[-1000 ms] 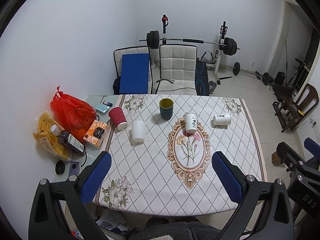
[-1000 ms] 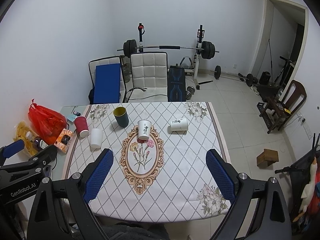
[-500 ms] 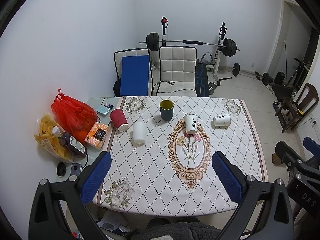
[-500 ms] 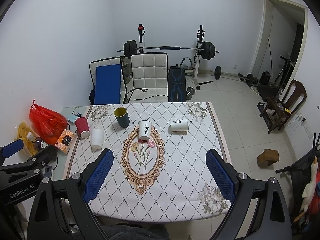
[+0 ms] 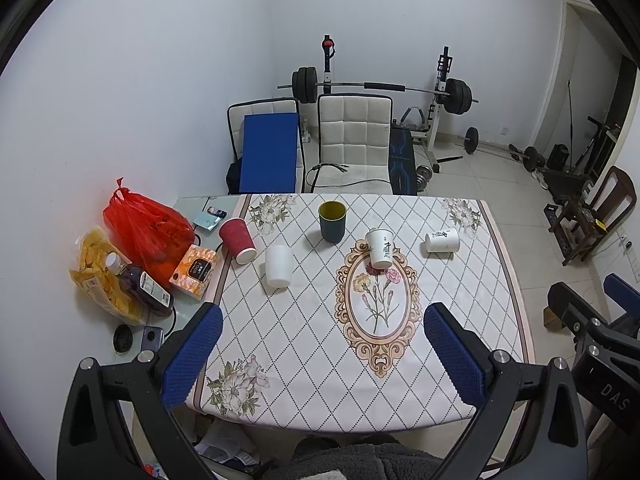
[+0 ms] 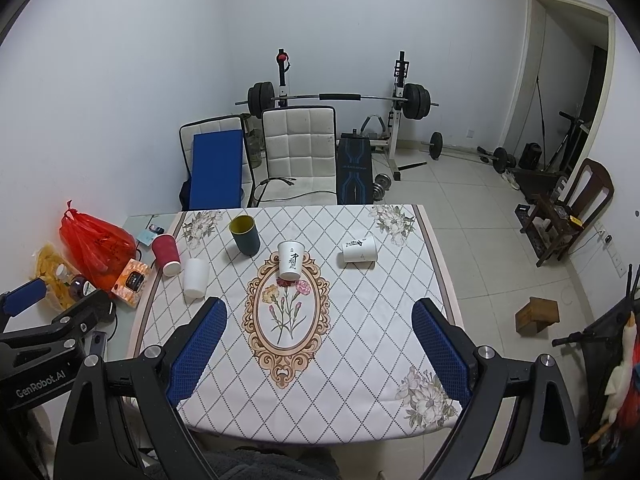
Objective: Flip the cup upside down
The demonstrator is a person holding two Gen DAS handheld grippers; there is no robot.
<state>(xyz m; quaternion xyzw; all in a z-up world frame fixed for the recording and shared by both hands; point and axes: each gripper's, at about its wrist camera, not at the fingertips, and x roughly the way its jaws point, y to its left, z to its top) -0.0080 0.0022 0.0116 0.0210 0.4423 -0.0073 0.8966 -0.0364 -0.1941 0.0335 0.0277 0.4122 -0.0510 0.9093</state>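
Several cups stand on a table with a diamond-patterned cloth (image 5: 304, 344) (image 6: 360, 336). A dark green cup (image 5: 332, 221) (image 6: 245, 235) stands upright with its mouth up. A white printed cup (image 5: 381, 248) (image 6: 290, 260) stands upright near the middle. Another white printed cup (image 5: 442, 240) (image 6: 359, 249) lies on its side at the right. A plain white cup (image 5: 279, 266) (image 6: 195, 277) and a red cup (image 5: 237, 234) (image 6: 167, 254) stand mouth down at the left. My left gripper (image 5: 320, 356) and right gripper (image 6: 320, 344) are open and empty, high above the near table edge.
A red plastic bag (image 5: 146, 226), a snack bag (image 5: 96, 268), a bottle (image 5: 138, 282) and an orange box (image 5: 194, 266) crowd the table's left end. Two chairs (image 5: 352, 140) stand behind the table, with a barbell rack (image 5: 380, 88) beyond. A wooden chair (image 6: 568, 208) stands at the right.
Both grippers have drawn back and up a little, so the table looks slightly smaller and farther. Nothing on the table has moved.
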